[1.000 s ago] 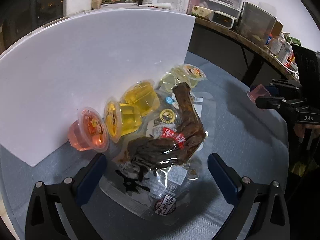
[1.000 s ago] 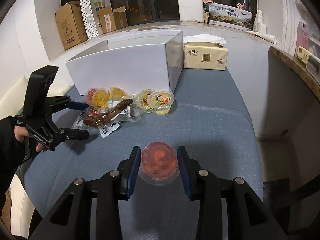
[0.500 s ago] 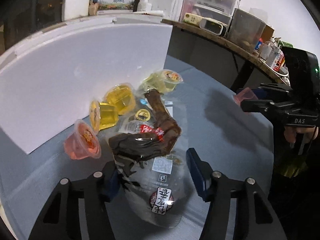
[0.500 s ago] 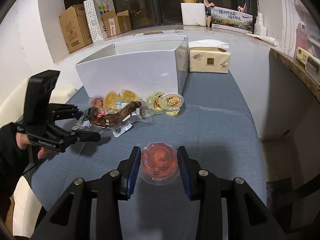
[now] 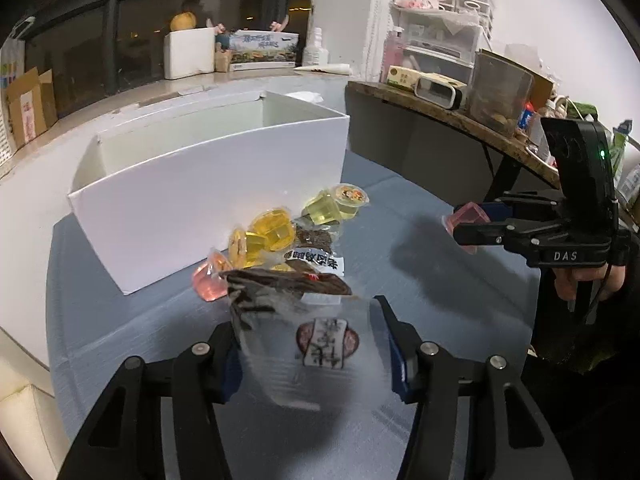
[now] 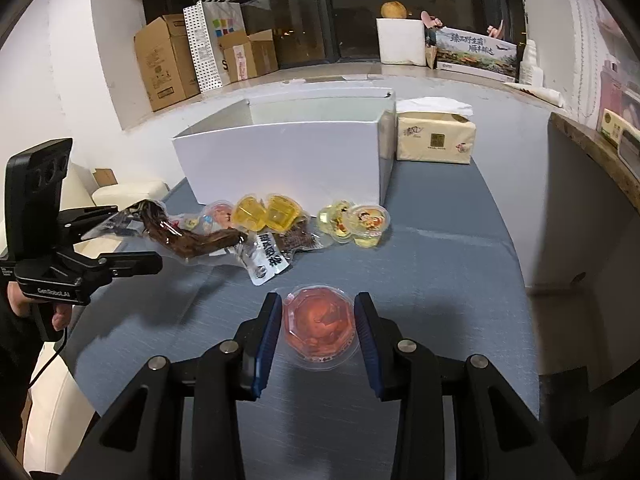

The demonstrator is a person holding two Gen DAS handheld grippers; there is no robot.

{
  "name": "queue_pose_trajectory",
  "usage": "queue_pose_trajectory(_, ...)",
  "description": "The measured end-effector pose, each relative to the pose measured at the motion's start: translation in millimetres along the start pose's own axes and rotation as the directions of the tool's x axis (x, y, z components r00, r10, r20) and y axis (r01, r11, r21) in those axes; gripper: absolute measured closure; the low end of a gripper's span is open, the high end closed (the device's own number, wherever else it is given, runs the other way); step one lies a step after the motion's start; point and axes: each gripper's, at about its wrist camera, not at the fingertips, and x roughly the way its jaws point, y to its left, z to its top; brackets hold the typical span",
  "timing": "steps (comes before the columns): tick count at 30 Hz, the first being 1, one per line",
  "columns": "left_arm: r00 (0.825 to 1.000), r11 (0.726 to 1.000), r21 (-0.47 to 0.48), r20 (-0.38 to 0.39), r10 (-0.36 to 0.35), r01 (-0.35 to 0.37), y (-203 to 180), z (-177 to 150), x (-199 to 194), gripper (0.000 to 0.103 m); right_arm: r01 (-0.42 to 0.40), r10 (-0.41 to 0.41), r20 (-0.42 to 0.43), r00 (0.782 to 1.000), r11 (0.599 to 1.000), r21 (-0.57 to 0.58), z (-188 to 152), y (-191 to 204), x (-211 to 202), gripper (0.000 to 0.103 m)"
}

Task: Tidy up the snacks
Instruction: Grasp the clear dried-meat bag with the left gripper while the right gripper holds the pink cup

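My left gripper [image 5: 312, 344] is shut on a clear packet of dark dried meat [image 5: 296, 308] and holds it lifted above the blue cloth; it also shows in the right wrist view [image 6: 188, 236]. My right gripper [image 6: 316, 324] is shut on a red jelly cup [image 6: 320, 326], seen pink in the left wrist view [image 5: 468, 218]. An open white box [image 5: 208, 200] stands behind. Yellow jelly cups [image 5: 272, 232], a pink cup [image 5: 208, 276], pale green cups [image 5: 336, 204] and a second meat packet [image 6: 280, 250] lie in front of the box.
A tissue pack [image 6: 436, 136] stands to the right of the white box [image 6: 280, 156]. A wooden shelf with containers [image 5: 460, 96] runs along the right. Cardboard boxes [image 6: 168, 60] sit on the ledge behind. The table edge [image 5: 52, 320] is at the left.
My left gripper closed on the meat packet and lifted it up and back from the pile. My right gripper rose slightly with the red jelly cup.
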Motion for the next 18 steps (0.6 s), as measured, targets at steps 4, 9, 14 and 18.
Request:
queue_pose_trajectory(4, 1.000, 1.000, 0.010, -0.017, 0.014, -0.014, -2, -6, 8, 0.032, -0.010, 0.010, 0.000, 1.000, 1.000, 0.003, -2, 2, 1, 0.062)
queue_pose_trajectory(9, 0.997, 0.997, 0.028, -0.029, 0.071, -0.070, 1, -15, 26, 0.003, -0.011, 0.011, 0.000, 1.000, 1.000, 0.005, -3, 0, 0, 0.062)
queue_pose_trajectory(14, 0.984, 0.988, 0.132, -0.146, 0.103, -0.084, -6, -22, 53, 0.003, -0.006, 0.006, 0.006, 1.000, 1.000, 0.016, -3, -5, -3, 0.062)
queue_pose_trajectory(18, 0.978, 0.983, 0.177, -0.190, 0.087, -0.053, -11, -19, 66, 0.003, -0.011, 0.011, 0.001, 1.000, 1.000, 0.018, -5, -6, -1, 0.062)
